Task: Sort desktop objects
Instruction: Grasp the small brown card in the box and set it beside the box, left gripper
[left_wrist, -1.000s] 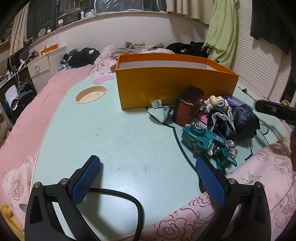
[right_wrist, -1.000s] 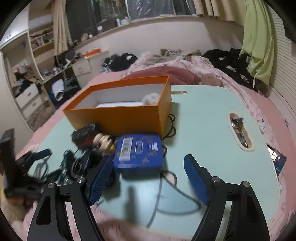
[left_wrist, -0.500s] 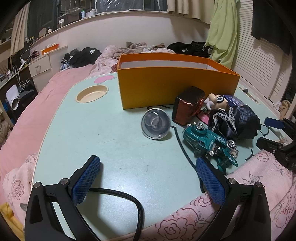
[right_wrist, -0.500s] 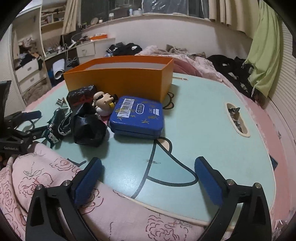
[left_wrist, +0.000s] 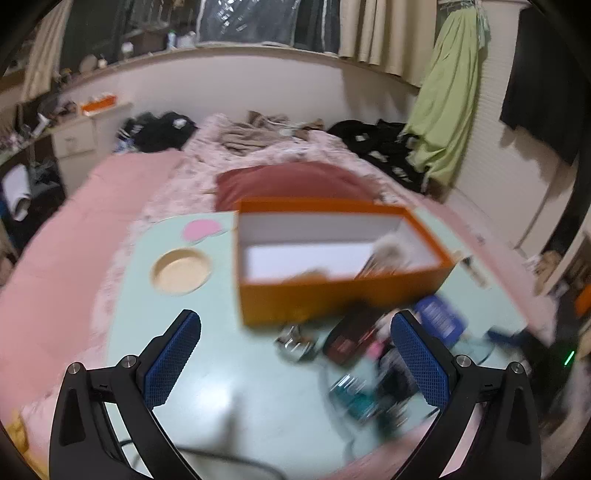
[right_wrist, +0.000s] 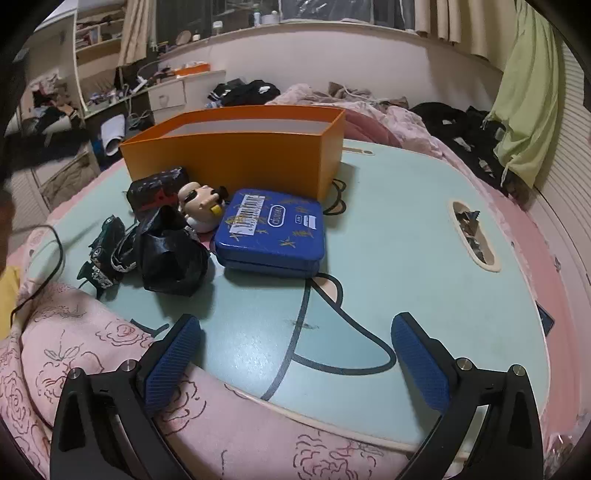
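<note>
A cluttered bedroom: pink bed (right_wrist: 388, 122) (clothes strewn), white drawers (right_wrist: 173, 94), green curtain (right_wrist: 528, 92), cream walls.

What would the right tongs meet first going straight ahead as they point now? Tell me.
Probably the bare table top: the open right tongs point down at empty surface, with the blue tin farther ahead and to the left. Depth is uncertain.

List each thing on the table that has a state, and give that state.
Orange box: open, no lid, upright.
Blue tin: shut, flat, beside the box.
Figurine: tilted, between tin and black bag.
Toy car: on its side.
Left claw: open, empty.
Right claw: open, empty.
</note>
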